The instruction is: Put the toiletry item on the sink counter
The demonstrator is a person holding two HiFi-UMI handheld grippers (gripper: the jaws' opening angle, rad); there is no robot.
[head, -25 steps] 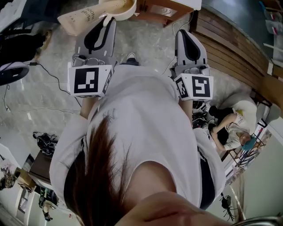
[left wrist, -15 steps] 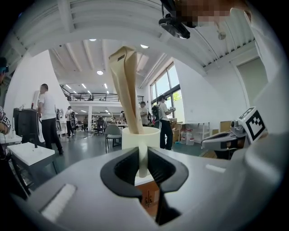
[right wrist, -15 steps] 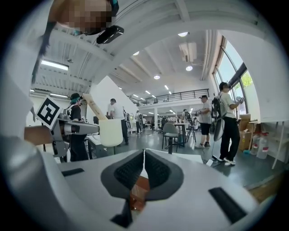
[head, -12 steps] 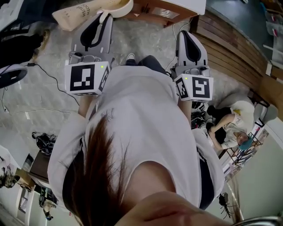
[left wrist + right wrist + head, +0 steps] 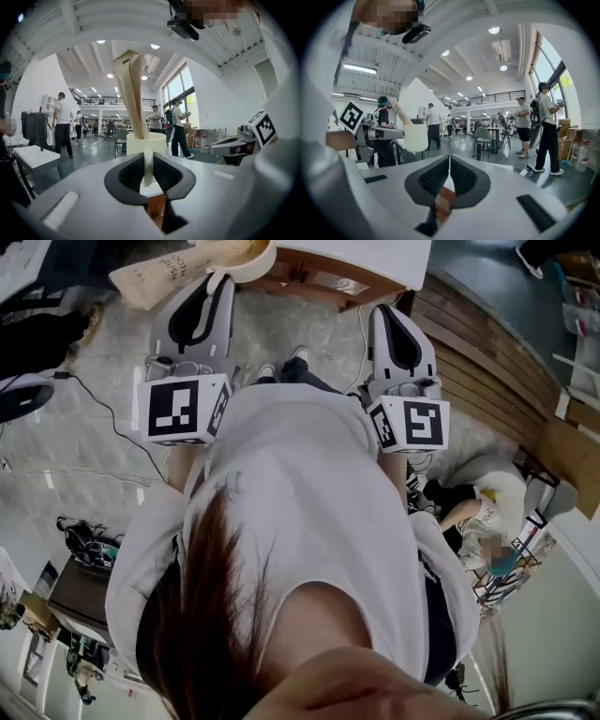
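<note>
Just a beige tube (image 5: 130,89) inside cream cup (image 5: 159,143)

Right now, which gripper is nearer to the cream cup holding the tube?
Left. The left gripper is clamped on the cream cup, with the tube standing in it. The right gripper, jaws together and empty, is held apart, off to one side of it.

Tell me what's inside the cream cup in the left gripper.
A tan tube stands tilted in the cup, its top sticking out. The cup wall hides its lower end.
</note>
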